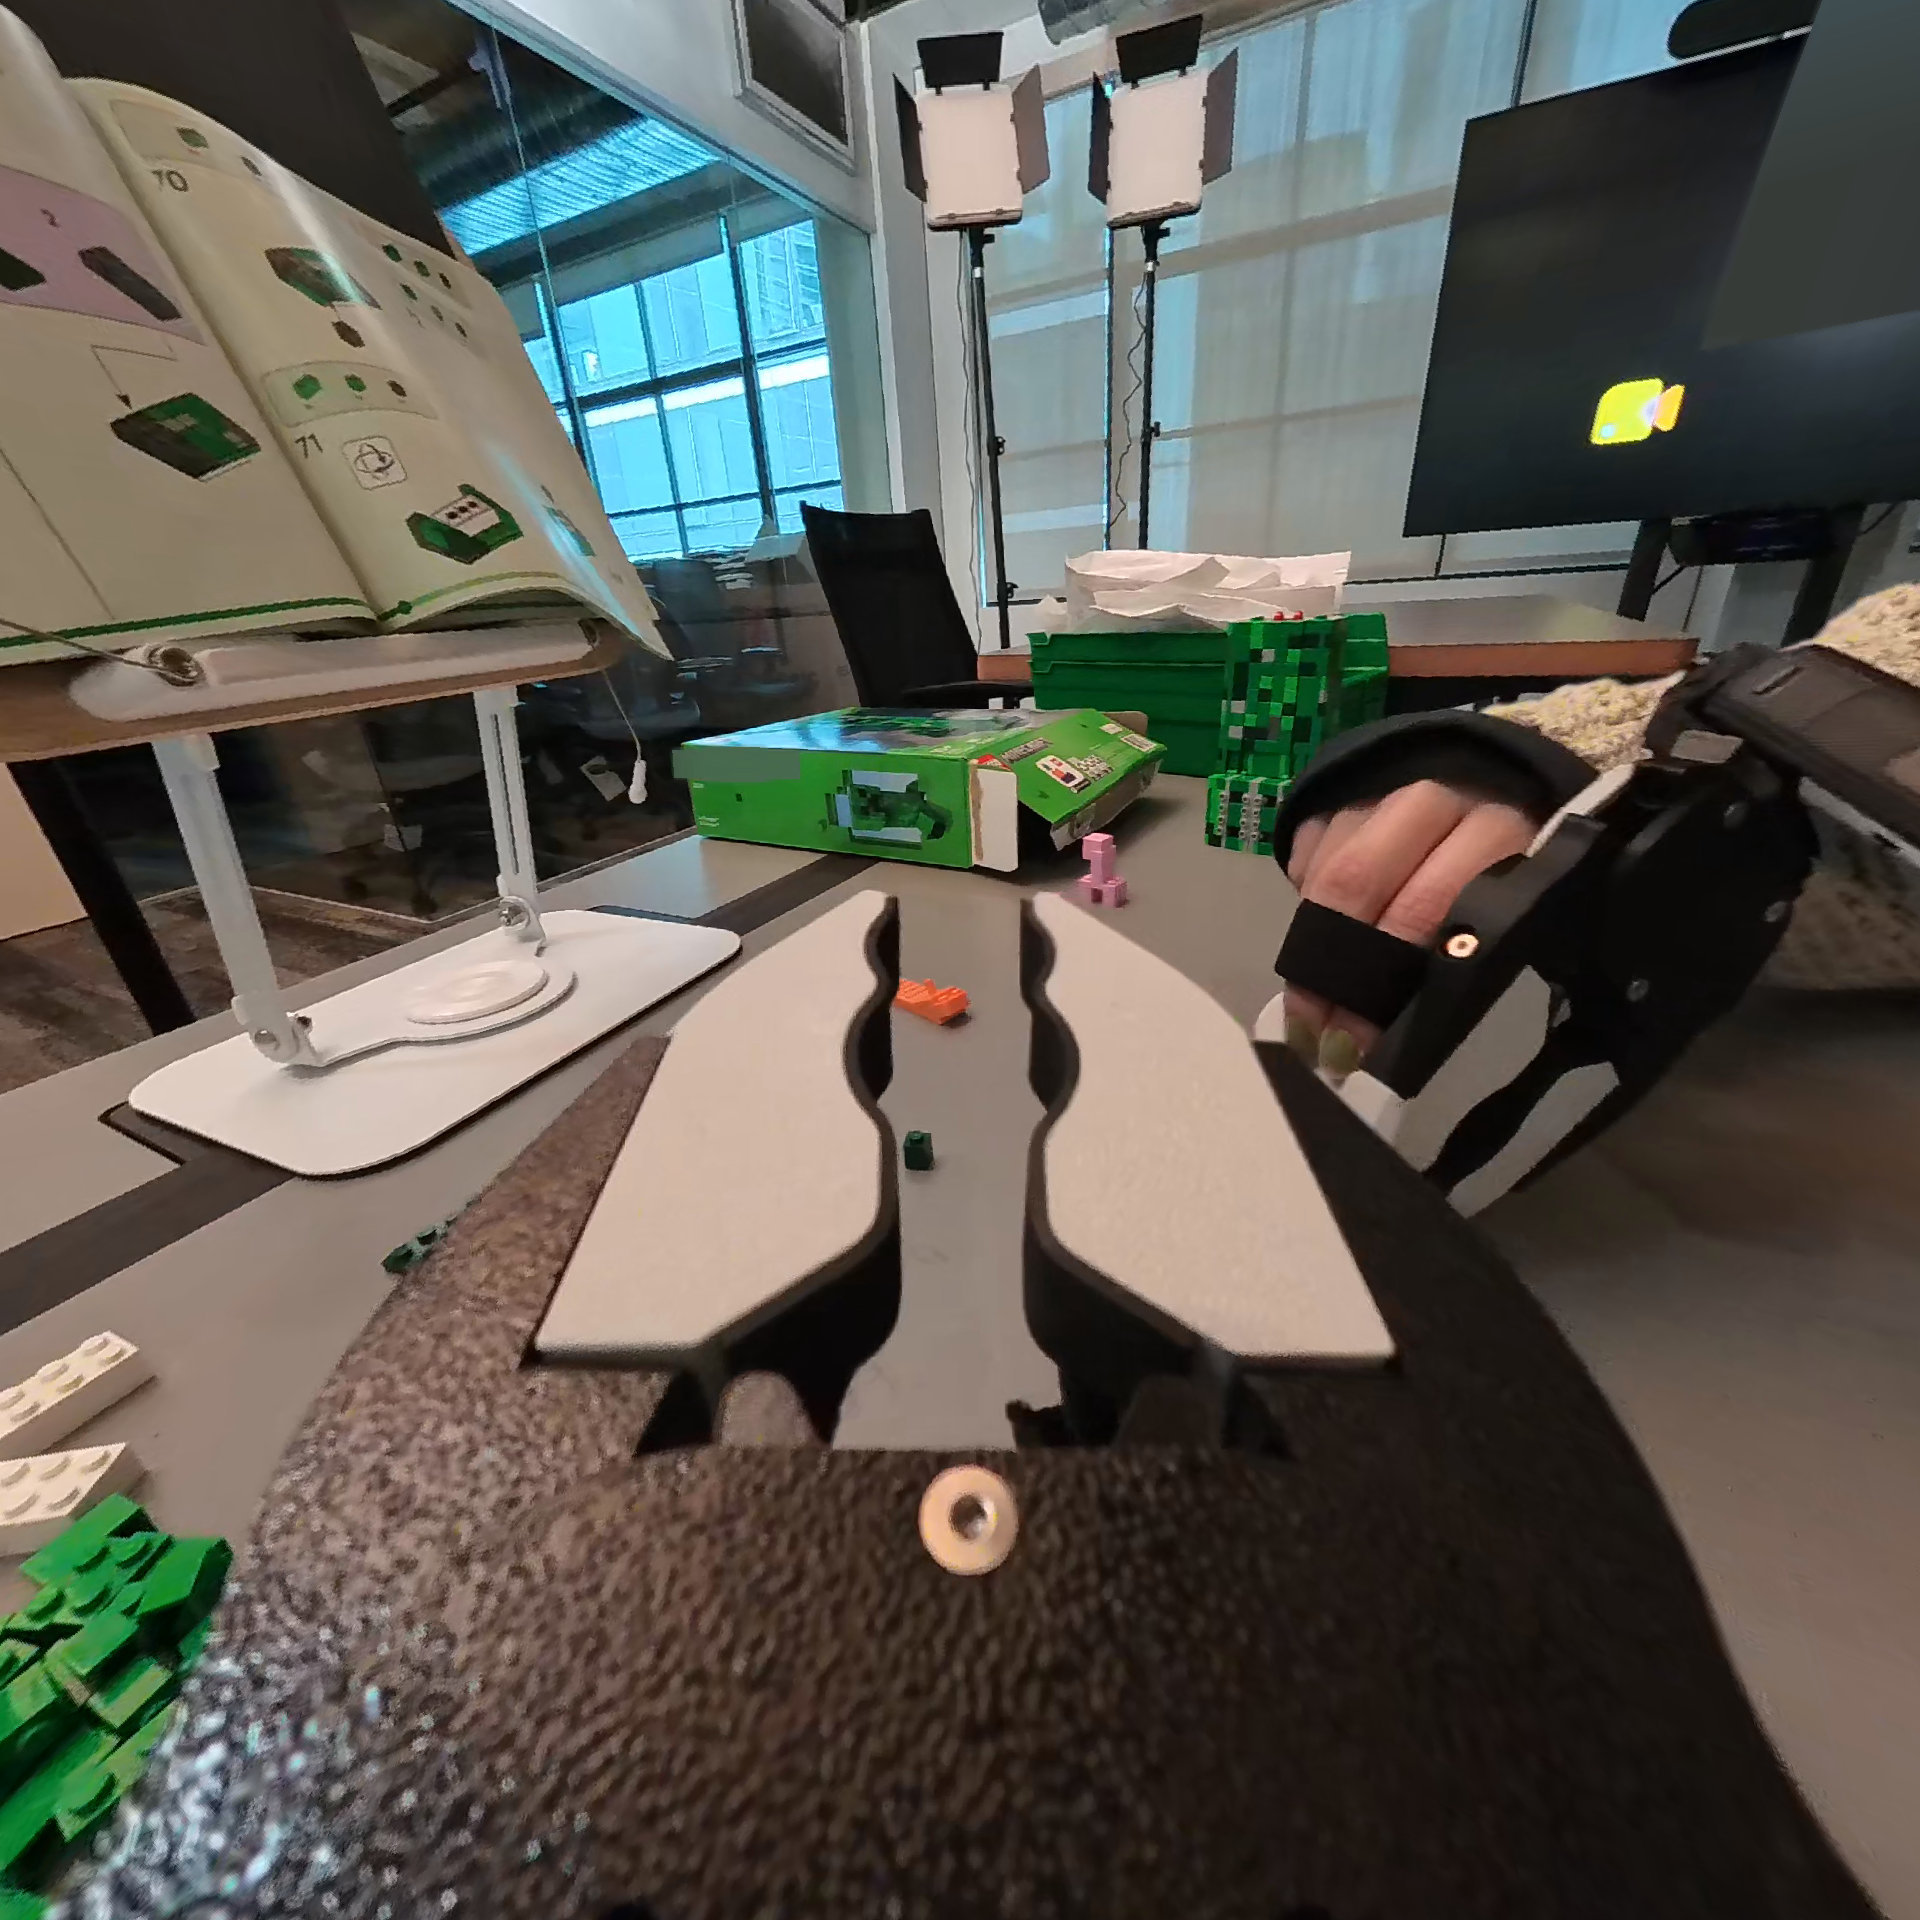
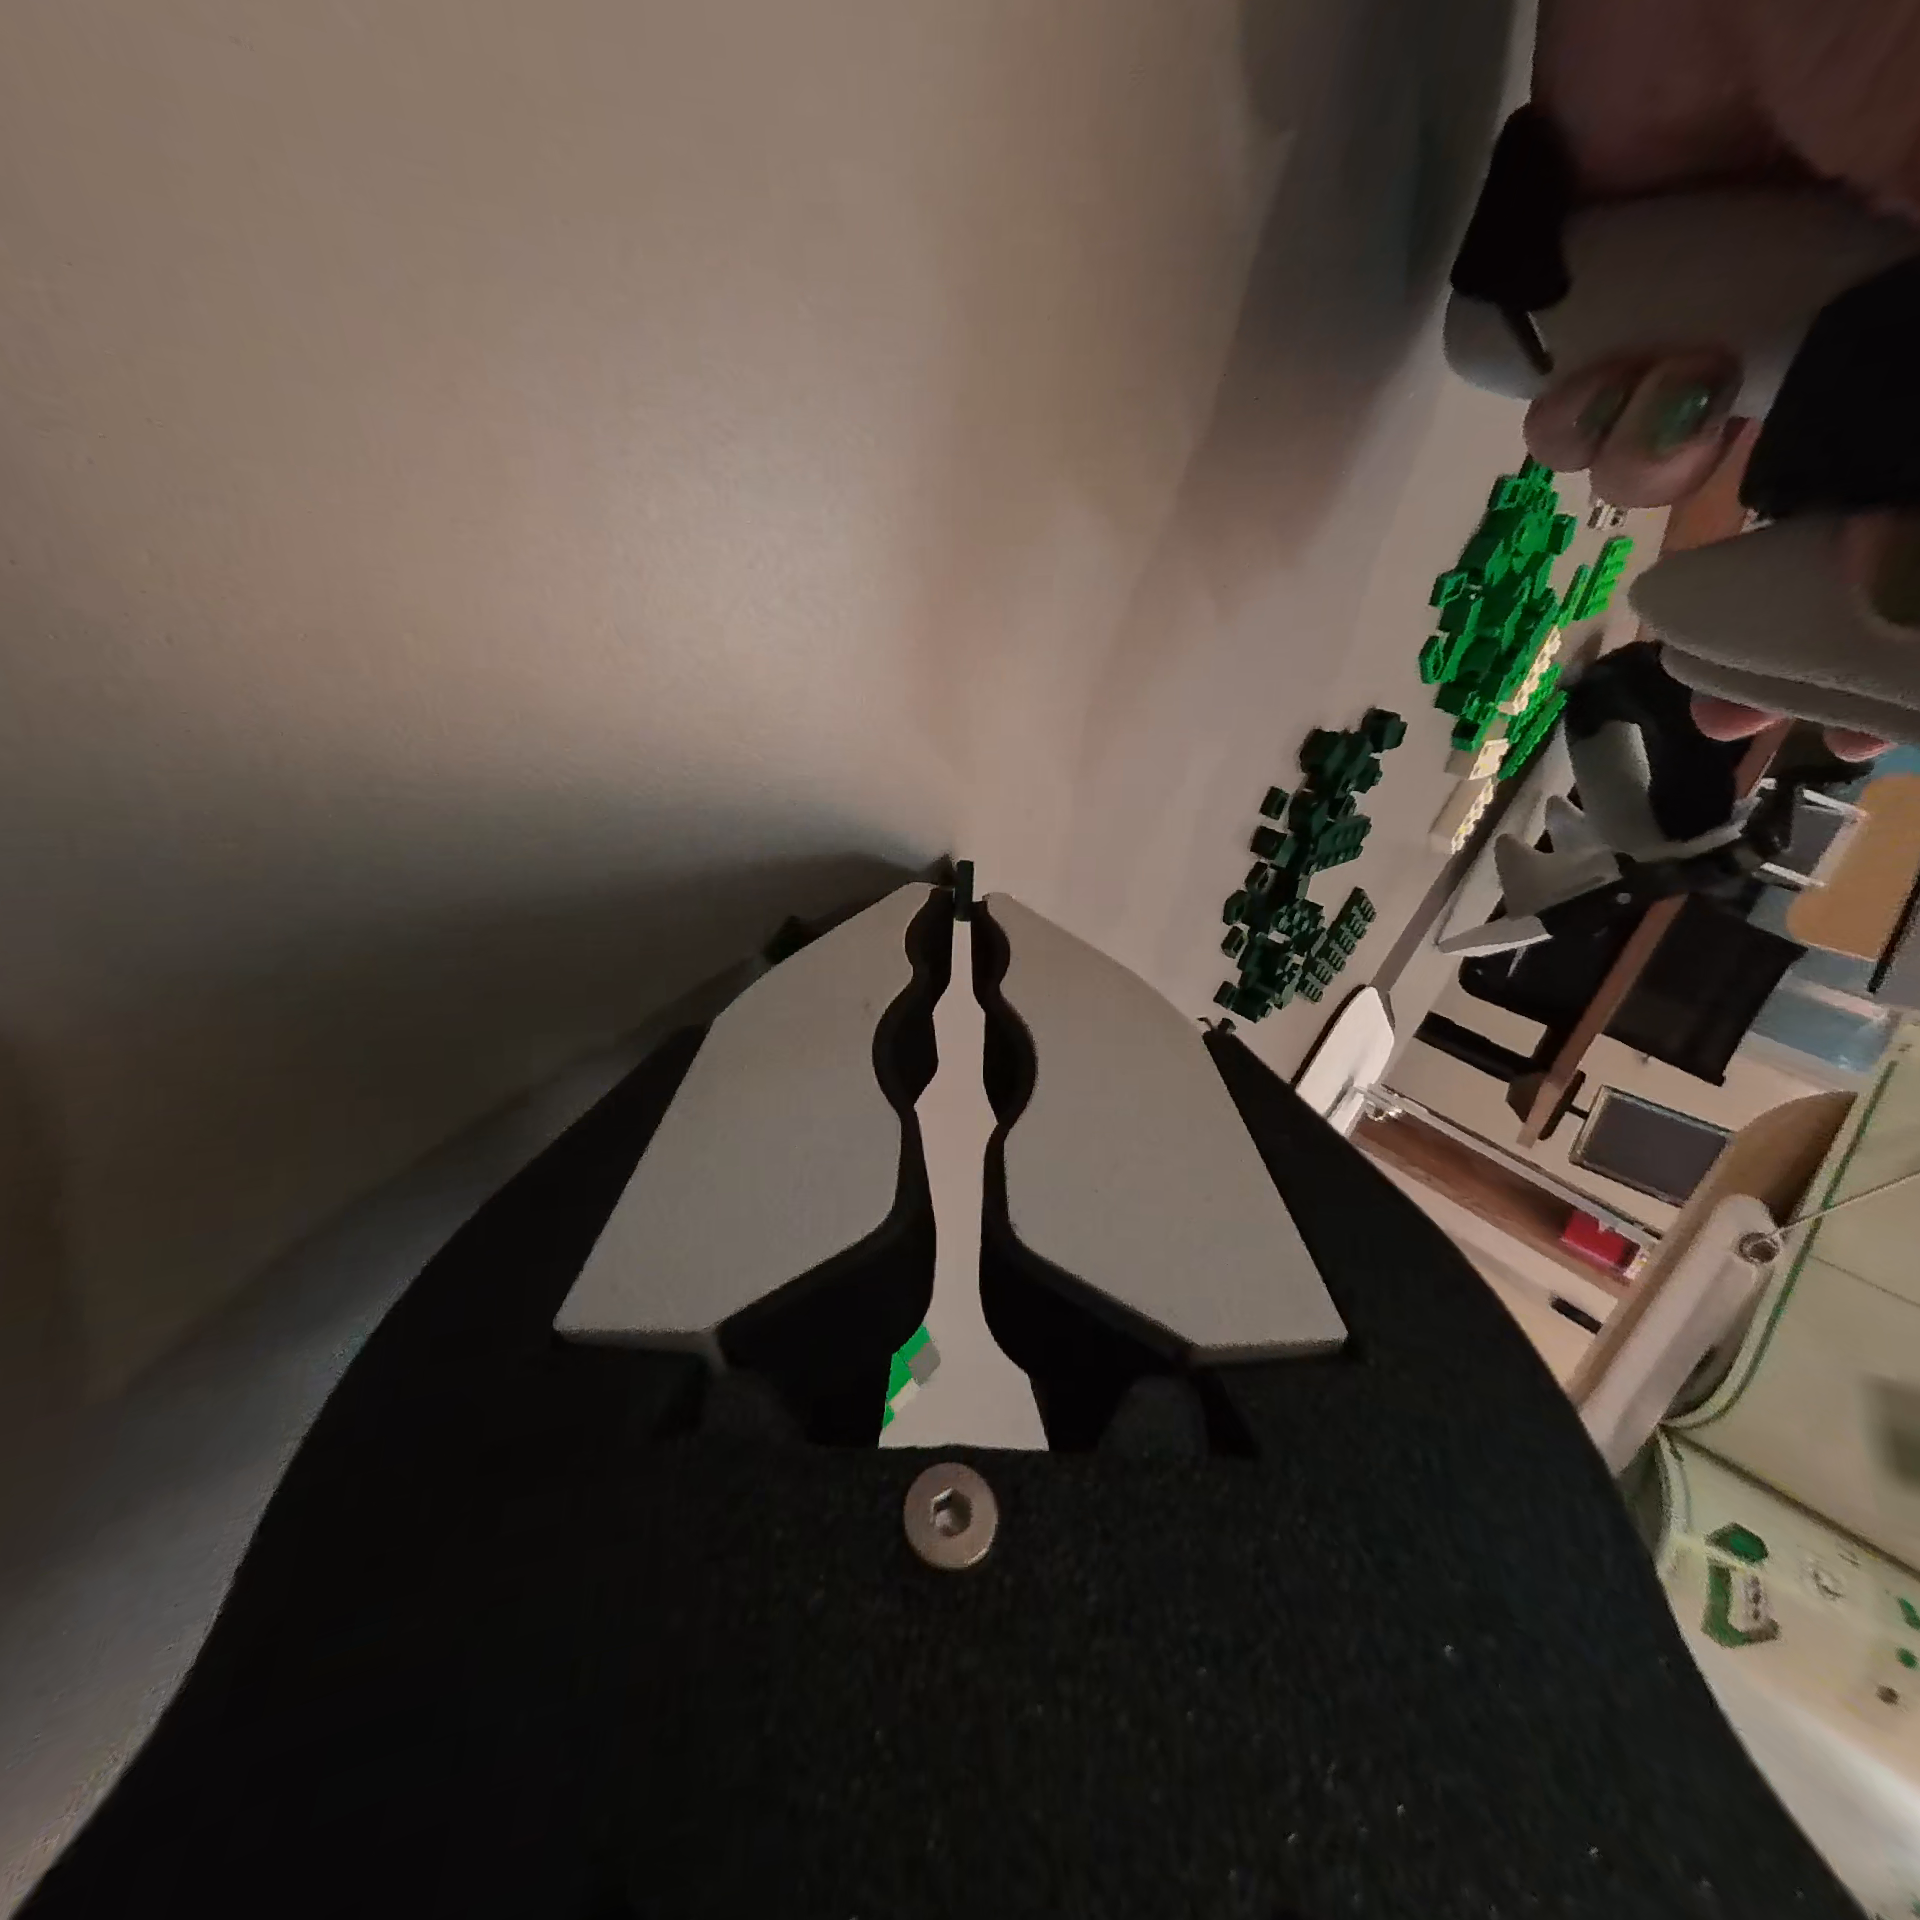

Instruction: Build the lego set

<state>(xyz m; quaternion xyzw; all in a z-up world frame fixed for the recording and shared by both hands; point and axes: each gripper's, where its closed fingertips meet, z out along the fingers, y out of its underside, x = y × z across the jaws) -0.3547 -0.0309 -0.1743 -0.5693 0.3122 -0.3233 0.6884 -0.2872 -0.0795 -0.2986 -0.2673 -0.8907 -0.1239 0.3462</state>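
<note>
In the left wrist view my left gripper [image 1: 961,914] is open and empty, low over the grey table [image 1: 1714,1403]. A tiny dark green piece [image 1: 917,1150] lies on the table between its fingers, and an orange piece [image 1: 932,1000] lies farther ahead. A hand holds the right gripper's black body [image 1: 1621,935] at the right; its tips are hidden. In the right wrist view my right gripper [image 2: 966,902] is shut on a small dark green piece [image 2: 966,878], pinched at the very tips close to the table [image 2: 520,520].
An open instruction book [image 1: 260,364] rests on a white stand [image 1: 416,1049] at the left. A green box [image 1: 914,784], a pink figure [image 1: 1101,873] and a built green model [image 1: 1283,717] are ahead. Piles of green pieces [image 1: 94,1662] [image 2: 1299,914] [image 2: 1507,603] and white bricks [image 1: 62,1392] lie nearby. Spacing between my two grippers at the tips: around 15 centimetres.
</note>
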